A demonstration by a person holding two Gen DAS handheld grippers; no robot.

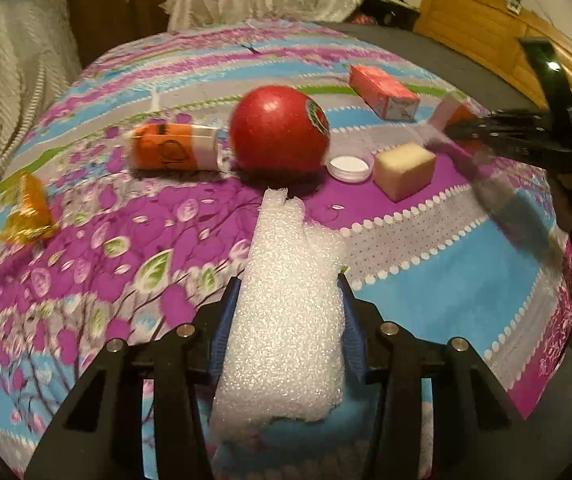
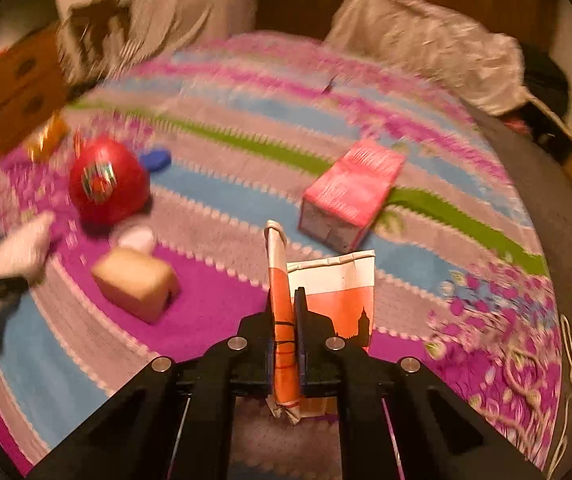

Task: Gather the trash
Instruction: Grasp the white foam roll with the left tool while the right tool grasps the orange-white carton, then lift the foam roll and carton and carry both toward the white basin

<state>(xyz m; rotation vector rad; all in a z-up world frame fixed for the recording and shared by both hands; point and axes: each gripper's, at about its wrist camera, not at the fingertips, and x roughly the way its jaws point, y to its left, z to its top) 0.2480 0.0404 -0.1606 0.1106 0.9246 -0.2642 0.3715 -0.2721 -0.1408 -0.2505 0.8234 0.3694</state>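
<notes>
My left gripper [image 1: 288,300] clamps foam [image 1: 286,320], my right gripper [image 2: 286,320] pinches a carton [image 2: 326,300]: both trash, lifted for collection.

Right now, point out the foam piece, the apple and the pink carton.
foam piece [image 1: 286,300], left wrist view, middle of its white body.
apple [image 1: 278,130], left wrist view, centre of its red skin.
pink carton [image 2: 352,188], right wrist view, its pink top face.

No text, brand or number is legible in either view. The red apple [image 1: 279,128] carries a round sticker [image 1: 317,117], its print too blurred to read. The orange bottle [image 1: 176,147] to its left bears a dark line drawing only, without readable lettering.
</notes>
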